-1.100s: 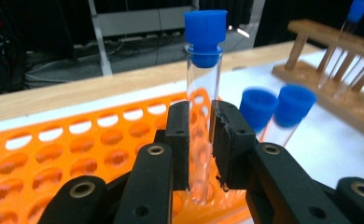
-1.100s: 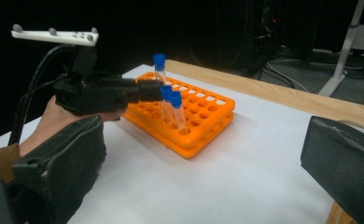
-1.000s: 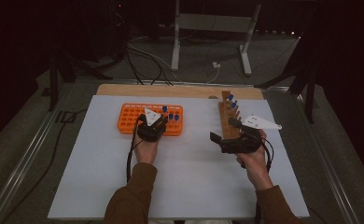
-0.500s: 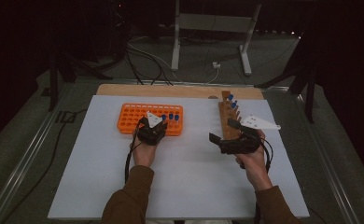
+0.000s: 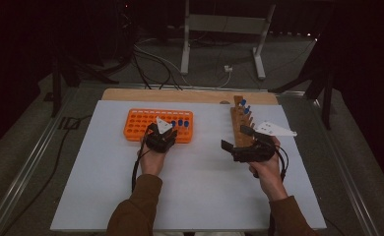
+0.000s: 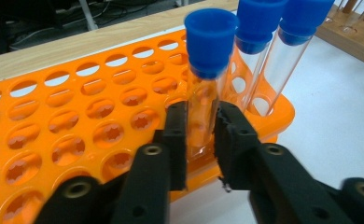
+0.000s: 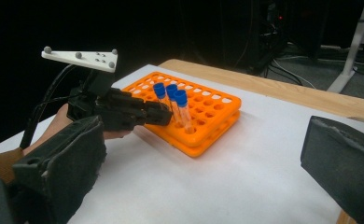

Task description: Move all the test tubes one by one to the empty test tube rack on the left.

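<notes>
An orange tube rack lies on the white sheet with three blue-capped glass tubes standing at its right end. My left gripper reaches in from the near side. Its pads sit against the nearest tube, which stands in its hole. These jaws have just been opening a little, with that tube still between them. My right gripper hovers with its jaws wide open and nothing between them, beside the near end of a wooden rack that holds a few blue-capped tubes.
A white sheet covers the table, with a wooden strip along its far edge. Cables trail from both grippers toward the person's sleeves. Dark floor with stand legs and wires lies beyond the table.
</notes>
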Action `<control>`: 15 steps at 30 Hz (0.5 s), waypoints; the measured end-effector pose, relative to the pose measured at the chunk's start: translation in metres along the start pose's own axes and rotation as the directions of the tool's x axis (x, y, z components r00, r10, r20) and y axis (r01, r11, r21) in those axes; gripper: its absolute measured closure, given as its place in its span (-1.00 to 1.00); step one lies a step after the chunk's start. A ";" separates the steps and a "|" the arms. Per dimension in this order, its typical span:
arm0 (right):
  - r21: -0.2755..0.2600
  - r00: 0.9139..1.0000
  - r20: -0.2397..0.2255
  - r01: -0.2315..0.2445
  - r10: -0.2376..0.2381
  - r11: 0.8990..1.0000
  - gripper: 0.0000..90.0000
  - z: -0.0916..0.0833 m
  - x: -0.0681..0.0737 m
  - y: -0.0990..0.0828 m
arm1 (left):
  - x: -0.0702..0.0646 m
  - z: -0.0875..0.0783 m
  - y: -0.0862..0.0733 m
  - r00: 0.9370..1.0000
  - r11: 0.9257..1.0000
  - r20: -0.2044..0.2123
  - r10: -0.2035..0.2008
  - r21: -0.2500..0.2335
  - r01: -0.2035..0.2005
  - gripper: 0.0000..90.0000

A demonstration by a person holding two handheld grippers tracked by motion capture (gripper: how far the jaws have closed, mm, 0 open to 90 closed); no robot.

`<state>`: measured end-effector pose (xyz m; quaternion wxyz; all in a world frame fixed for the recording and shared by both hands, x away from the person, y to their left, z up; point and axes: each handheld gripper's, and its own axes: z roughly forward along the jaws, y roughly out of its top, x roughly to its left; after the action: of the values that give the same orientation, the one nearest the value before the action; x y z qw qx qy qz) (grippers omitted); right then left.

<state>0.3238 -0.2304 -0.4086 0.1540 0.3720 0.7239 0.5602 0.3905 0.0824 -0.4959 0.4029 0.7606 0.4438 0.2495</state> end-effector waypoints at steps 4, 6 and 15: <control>-0.001 1.000 0.006 -0.002 0.002 1.000 -1.00 0.000 -0.001 0.000 | 0.003 -0.009 0.000 0.999 0.999 0.037 -0.039 -0.019 0.039 0.33; -0.001 1.000 0.007 -0.004 0.004 1.000 -1.00 0.000 -0.002 0.000 | 0.005 -0.016 0.000 0.996 0.997 0.057 -0.070 -0.029 0.072 0.15; 0.006 1.000 0.006 0.007 -0.007 1.000 -1.00 0.002 0.001 -0.001 | 0.014 -0.058 0.000 0.978 0.979 0.132 -0.163 -0.104 0.177 -0.47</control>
<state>0.3241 -0.2278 -0.4101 0.1568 0.3716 0.7265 0.5563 0.3550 0.1171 -0.4635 0.4926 0.7092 0.4664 0.1921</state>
